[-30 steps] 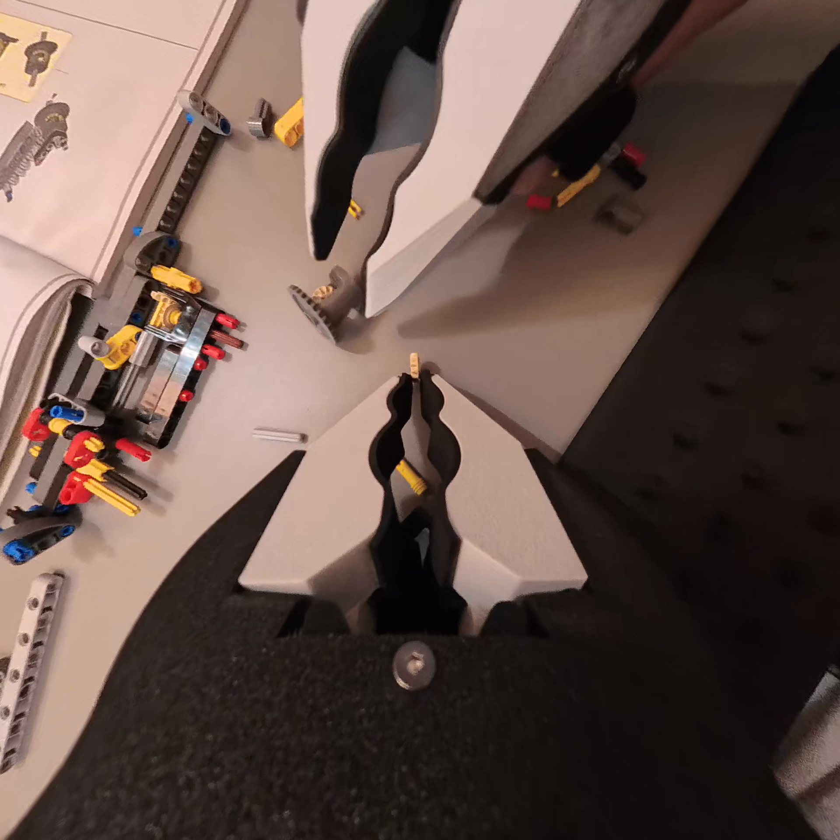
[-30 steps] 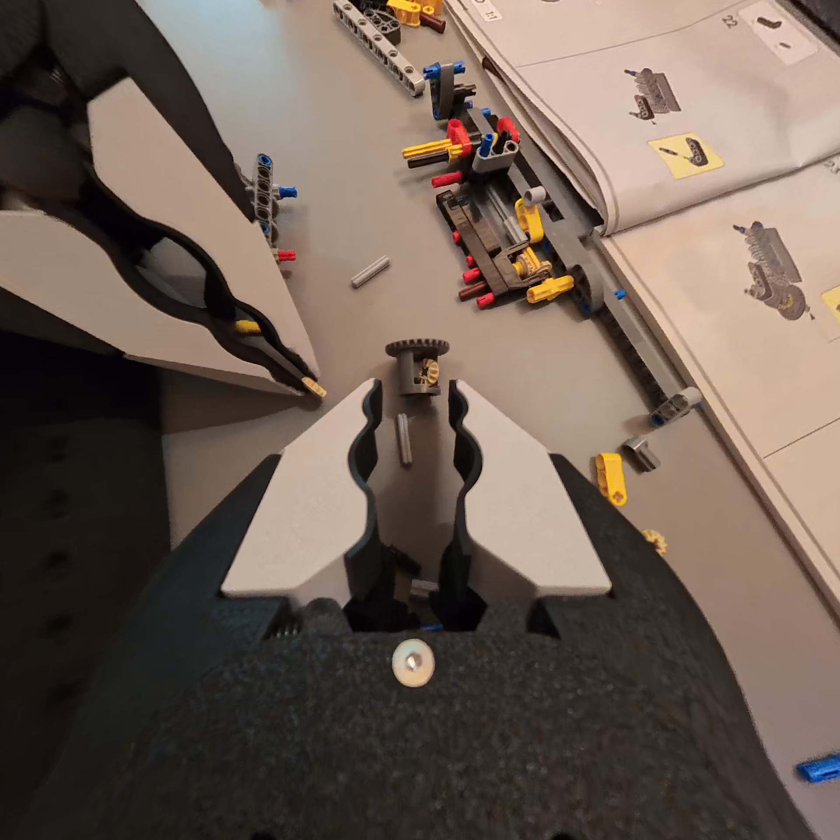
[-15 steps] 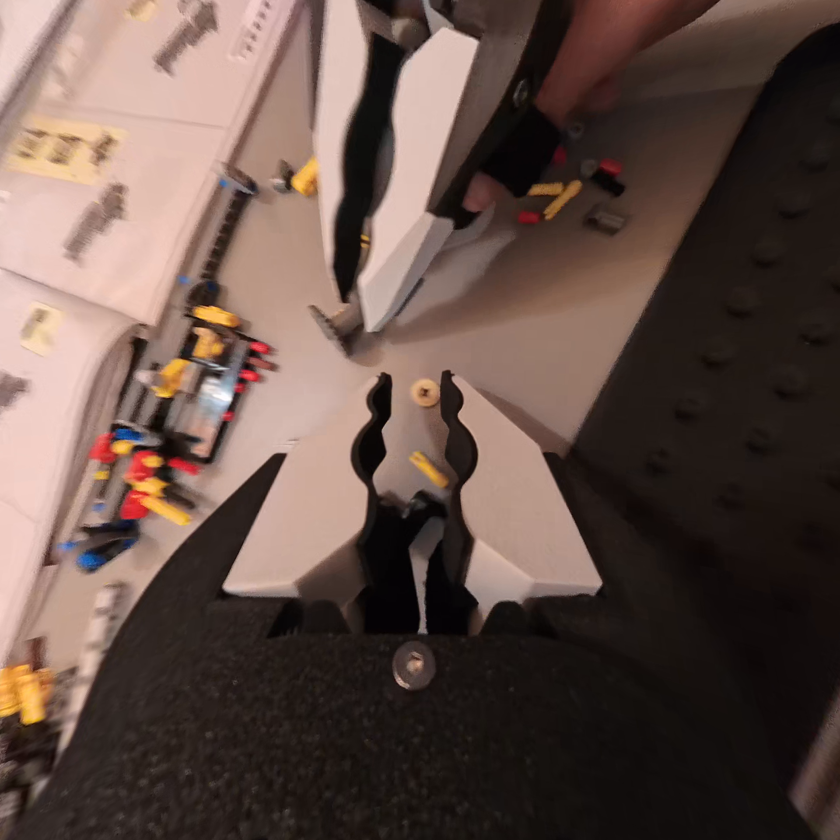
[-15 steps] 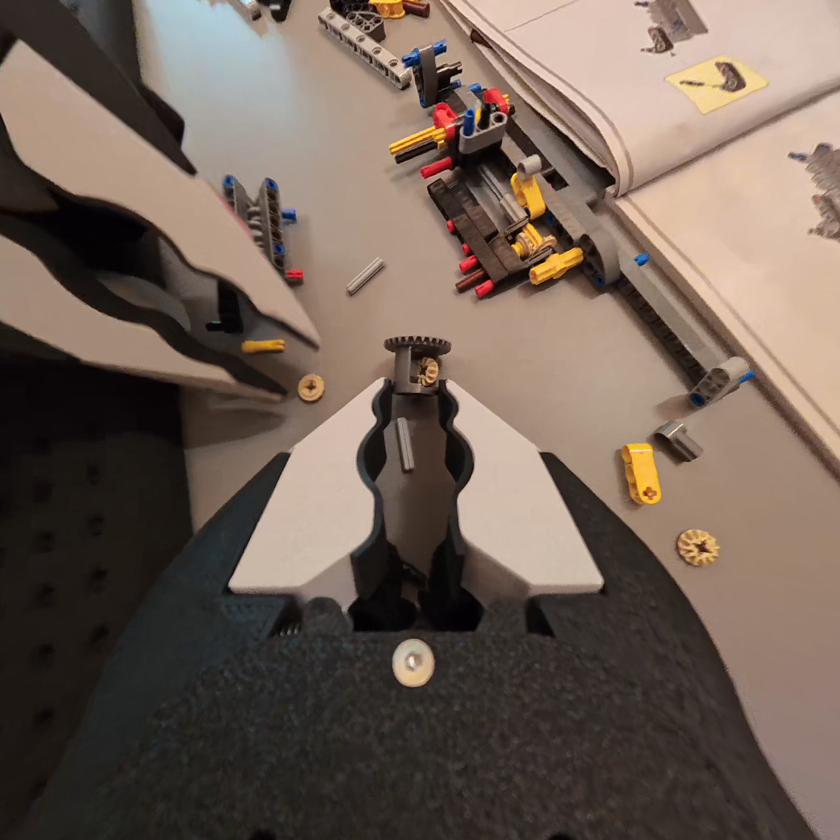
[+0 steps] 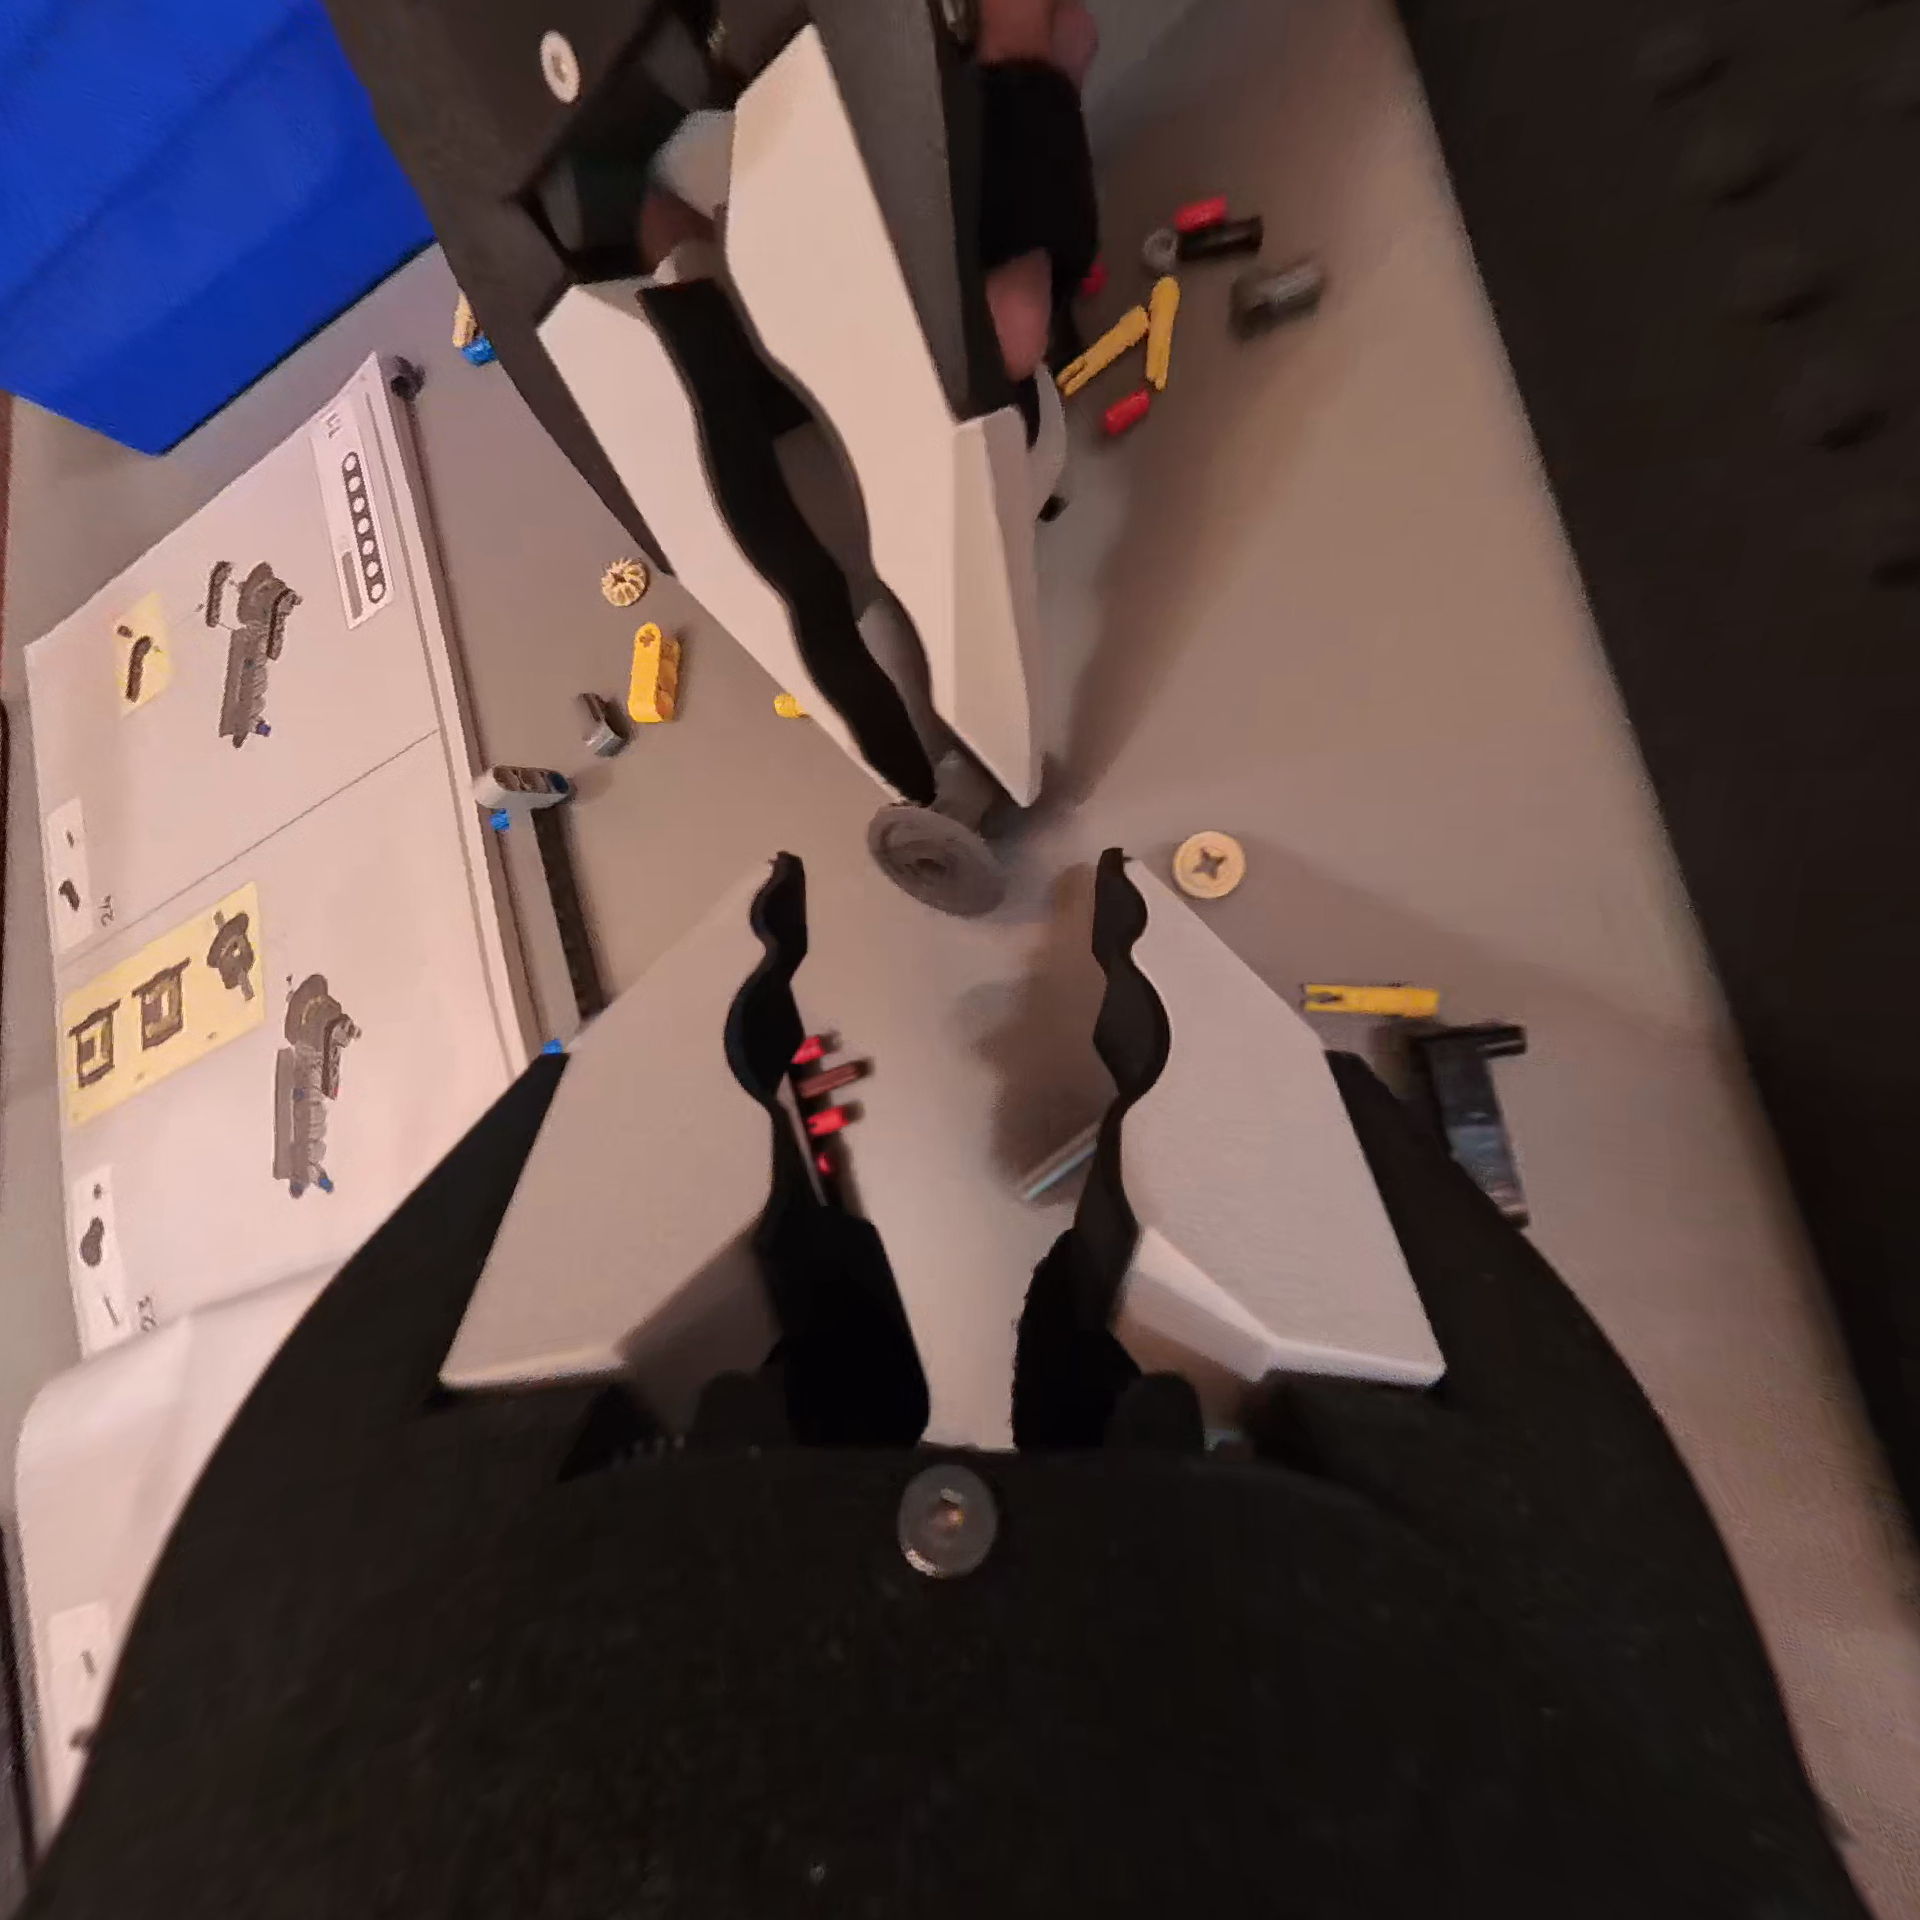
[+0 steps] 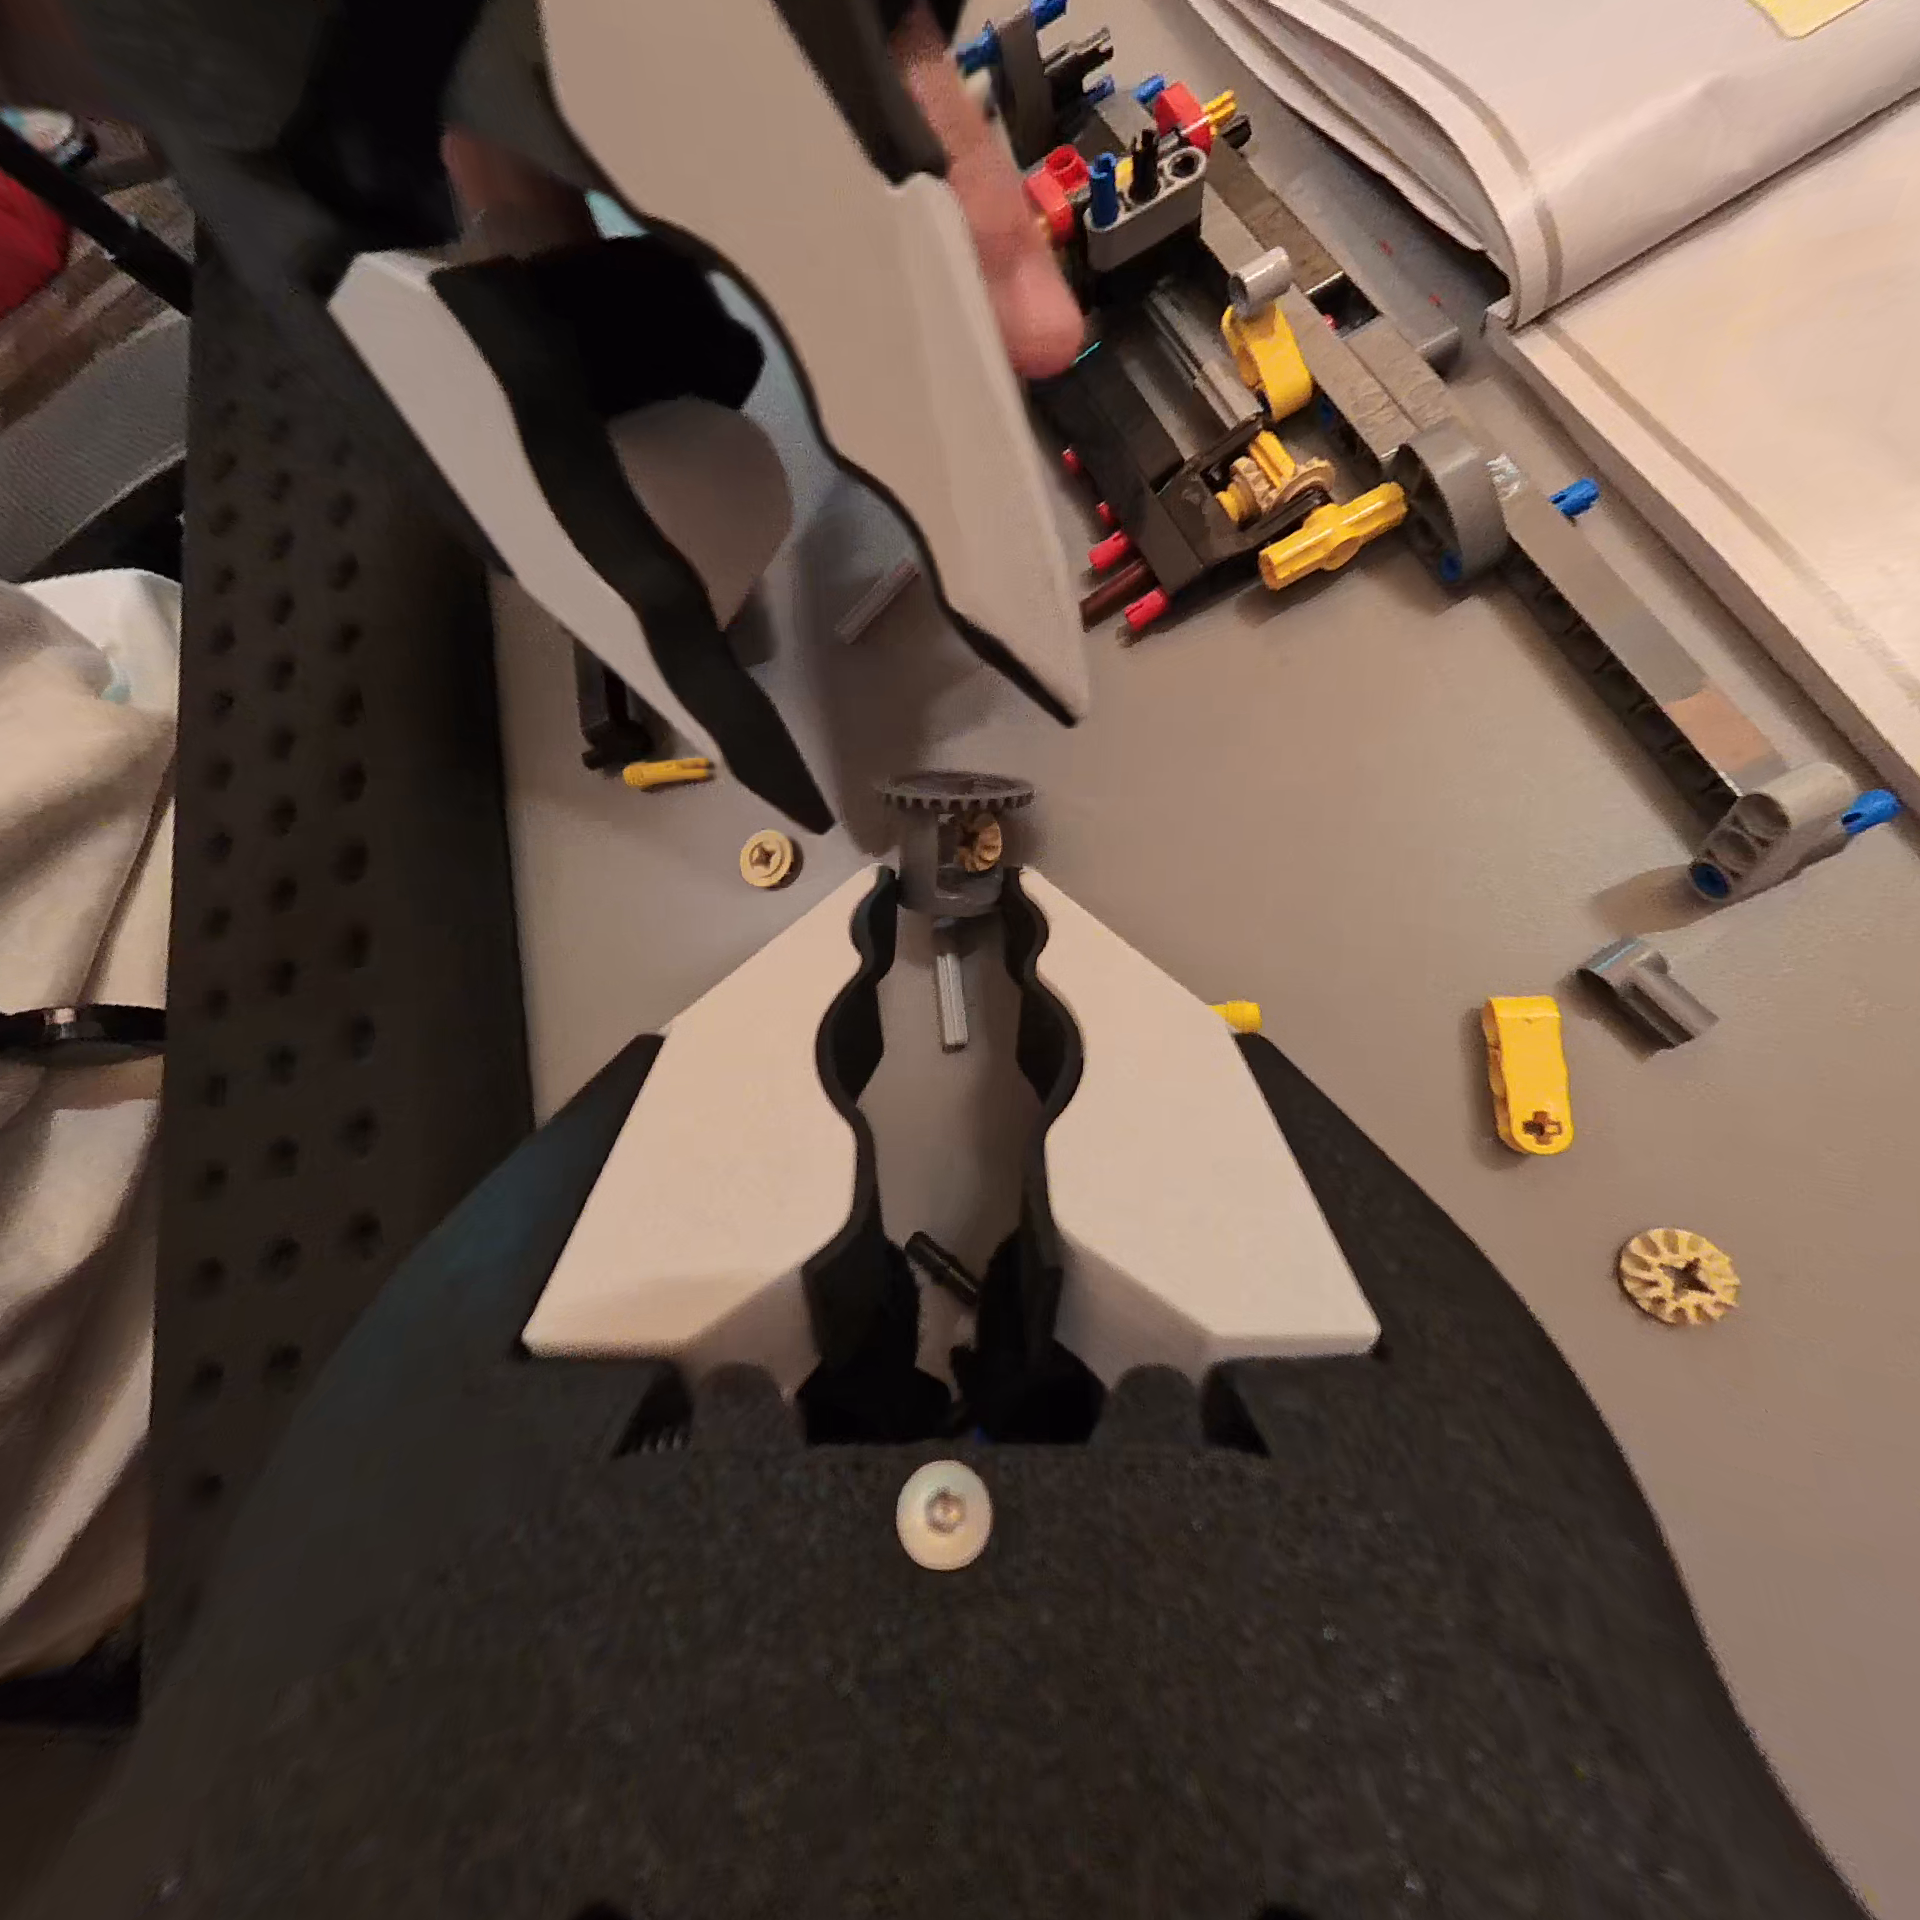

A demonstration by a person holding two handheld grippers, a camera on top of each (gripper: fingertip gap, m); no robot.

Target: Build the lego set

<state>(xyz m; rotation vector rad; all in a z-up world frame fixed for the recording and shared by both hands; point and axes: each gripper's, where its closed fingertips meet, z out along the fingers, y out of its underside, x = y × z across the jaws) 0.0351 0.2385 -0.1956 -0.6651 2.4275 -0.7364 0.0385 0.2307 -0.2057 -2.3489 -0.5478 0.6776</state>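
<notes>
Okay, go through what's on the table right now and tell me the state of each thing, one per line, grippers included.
left gripper: open, empty, above the table
right gripper: shut on the grey differential gear
grey differential gear: upright, pinched at its lower body
tan round disc: lying flat, loose
grey axle: loose on the table between the right gripper's fingers
instruction booklet: open
partly built chassis: unfinished, beside the booklet

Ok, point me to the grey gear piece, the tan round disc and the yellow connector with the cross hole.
grey gear piece [image 6: 954, 831]: right wrist view, on its housing below the toothed rim.
tan round disc [image 5: 1208, 863]: left wrist view, on its centre cross.
yellow connector [image 6: 1527, 1072]: right wrist view, on the middle of its body.
</notes>
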